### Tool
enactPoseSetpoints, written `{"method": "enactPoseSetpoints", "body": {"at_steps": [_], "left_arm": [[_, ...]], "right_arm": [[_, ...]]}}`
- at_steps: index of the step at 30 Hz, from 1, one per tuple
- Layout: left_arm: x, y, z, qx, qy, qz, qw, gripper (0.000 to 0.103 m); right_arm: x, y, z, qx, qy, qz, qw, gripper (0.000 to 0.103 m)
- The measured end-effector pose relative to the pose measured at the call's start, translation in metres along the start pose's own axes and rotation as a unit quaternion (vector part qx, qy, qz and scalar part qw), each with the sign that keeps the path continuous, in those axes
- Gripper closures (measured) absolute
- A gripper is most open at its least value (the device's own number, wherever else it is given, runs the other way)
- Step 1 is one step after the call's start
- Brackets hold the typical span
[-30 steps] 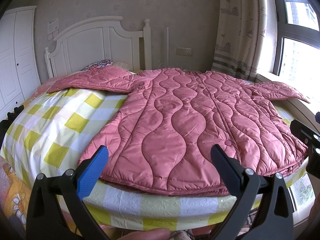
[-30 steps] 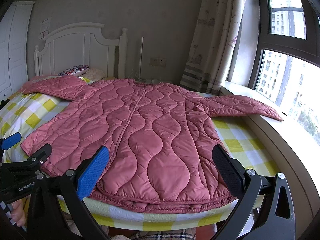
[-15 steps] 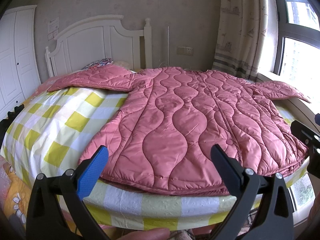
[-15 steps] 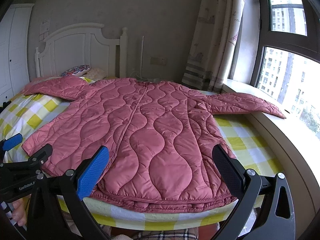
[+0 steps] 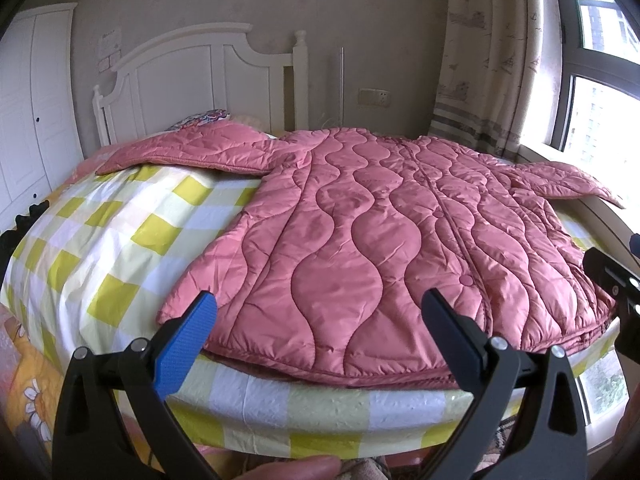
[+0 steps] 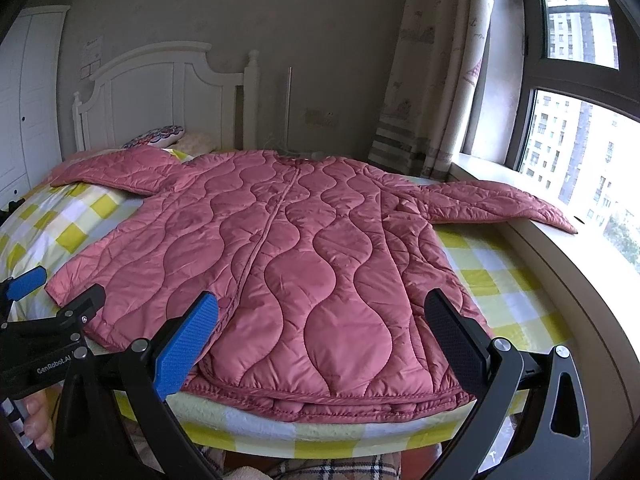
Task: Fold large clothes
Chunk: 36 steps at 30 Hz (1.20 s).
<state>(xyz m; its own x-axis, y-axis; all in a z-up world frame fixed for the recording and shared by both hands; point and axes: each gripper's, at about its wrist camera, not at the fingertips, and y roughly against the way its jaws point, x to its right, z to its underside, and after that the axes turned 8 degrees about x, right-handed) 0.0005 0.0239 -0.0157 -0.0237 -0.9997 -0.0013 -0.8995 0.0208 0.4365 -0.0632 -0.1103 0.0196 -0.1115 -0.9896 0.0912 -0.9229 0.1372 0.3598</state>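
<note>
A large pink quilted jacket lies flat and face up on the bed, hem toward me, both sleeves spread out to the sides; it also fills the right wrist view. Its right sleeve reaches onto the window sill. My left gripper is open and empty, held just short of the hem at the jacket's left half. My right gripper is open and empty, just short of the hem at the right half. The left gripper also shows at the left edge of the right wrist view.
The bed has a yellow and white checked cover and a white headboard. A window sill runs along the bed's right side, with a curtain behind. A white wardrobe stands at the left. A pillow lies by the headboard.
Both views have shifted very slightly; the jacket sits a touch lower and nearer in frame. Both grippers stay open and the jacket has not moved.
</note>
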Motion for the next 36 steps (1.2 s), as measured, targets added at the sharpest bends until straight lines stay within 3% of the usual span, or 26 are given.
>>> {"method": "enactPoseSetpoints", "body": {"at_steps": [25, 36], "left_arm": [[-0.001, -0.016, 0.001, -0.025, -0.003, -0.009, 0.9996, 0.002], [0.007, -0.071, -0.024, -0.048, -0.079, -0.027, 0.9953, 0.002]], "right_arm": [[0.017, -0.025, 0.011, -0.025, -0.022, -0.004, 0.999, 0.004], [0.076, -0.087, 0.01, -0.081, -0.083, 0.015, 0.993, 0.004]]}}
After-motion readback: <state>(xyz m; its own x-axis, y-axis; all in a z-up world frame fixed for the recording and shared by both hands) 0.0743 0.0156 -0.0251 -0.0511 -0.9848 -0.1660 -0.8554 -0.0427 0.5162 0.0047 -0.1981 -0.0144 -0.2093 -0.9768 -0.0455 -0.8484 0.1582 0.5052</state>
